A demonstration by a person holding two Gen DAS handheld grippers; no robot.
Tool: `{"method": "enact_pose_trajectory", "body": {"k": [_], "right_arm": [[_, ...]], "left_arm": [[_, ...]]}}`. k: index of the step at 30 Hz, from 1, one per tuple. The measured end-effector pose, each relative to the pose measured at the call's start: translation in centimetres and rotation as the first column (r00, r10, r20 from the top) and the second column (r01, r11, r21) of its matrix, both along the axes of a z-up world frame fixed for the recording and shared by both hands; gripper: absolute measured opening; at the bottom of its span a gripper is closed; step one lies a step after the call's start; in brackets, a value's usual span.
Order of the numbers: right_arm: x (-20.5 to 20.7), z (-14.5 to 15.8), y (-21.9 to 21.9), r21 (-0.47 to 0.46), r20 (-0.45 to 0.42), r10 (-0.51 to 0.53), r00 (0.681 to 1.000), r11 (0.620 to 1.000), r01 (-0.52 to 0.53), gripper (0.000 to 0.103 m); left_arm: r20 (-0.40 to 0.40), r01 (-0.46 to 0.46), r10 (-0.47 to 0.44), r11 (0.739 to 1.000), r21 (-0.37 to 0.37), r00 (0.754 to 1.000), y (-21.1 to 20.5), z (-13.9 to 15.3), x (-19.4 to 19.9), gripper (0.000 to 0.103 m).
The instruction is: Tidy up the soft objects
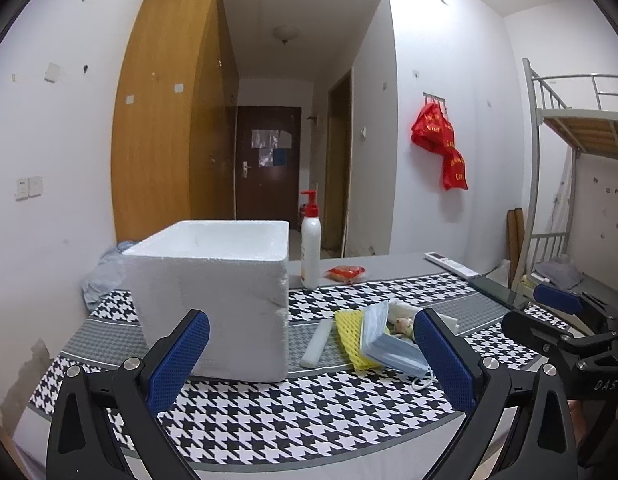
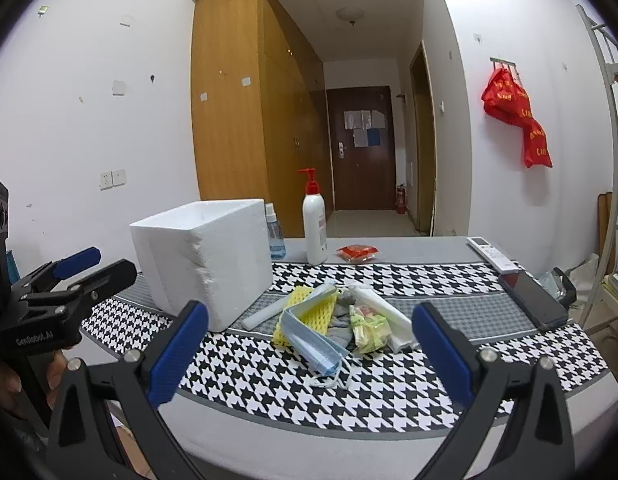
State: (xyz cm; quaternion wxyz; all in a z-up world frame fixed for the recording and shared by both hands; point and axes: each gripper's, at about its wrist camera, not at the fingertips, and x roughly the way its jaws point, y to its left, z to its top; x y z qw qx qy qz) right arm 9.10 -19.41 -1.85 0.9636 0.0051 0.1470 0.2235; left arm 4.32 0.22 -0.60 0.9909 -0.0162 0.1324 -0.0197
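A white foam box (image 1: 213,296) (image 2: 205,260), open at the top, stands on the houndstooth cloth (image 1: 301,420) (image 2: 277,380). To its right lies a pile of soft things: a stack of blue face masks (image 1: 389,348) (image 2: 313,342), a yellow foam net (image 1: 349,340) (image 2: 309,308), a white foam strip (image 1: 319,342) (image 2: 269,312), a grey cloth (image 2: 341,332), a yellow-green packet (image 2: 371,330) and a white foam piece (image 2: 385,312). My left gripper (image 1: 311,354) is open, low in front of the box and pile. My right gripper (image 2: 311,350) is open, nearer the pile, holding nothing.
At the table's far side stand a white pump bottle (image 1: 310,252) (image 2: 313,228), a small blue spray bottle (image 2: 274,236) and a red snack packet (image 1: 344,273) (image 2: 357,253). A remote (image 2: 491,254) and a phone (image 2: 533,300) lie at the right. A bunk bed (image 1: 581,128) stands on the right.
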Motion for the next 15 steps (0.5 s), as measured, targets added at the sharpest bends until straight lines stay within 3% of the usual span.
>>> {"method": "enact_pose_trajectory", "body": {"k": [15], "right_arm": [[3.5, -0.7, -0.5, -0.015, -0.06, -0.023, 0.998, 1.0, 0.022, 0.103]], "left_arm": [[-0.062, 0.082, -0.083, 0.997, -0.011, 0.995, -1.4, -0.6, 3.3, 0.102]]}}
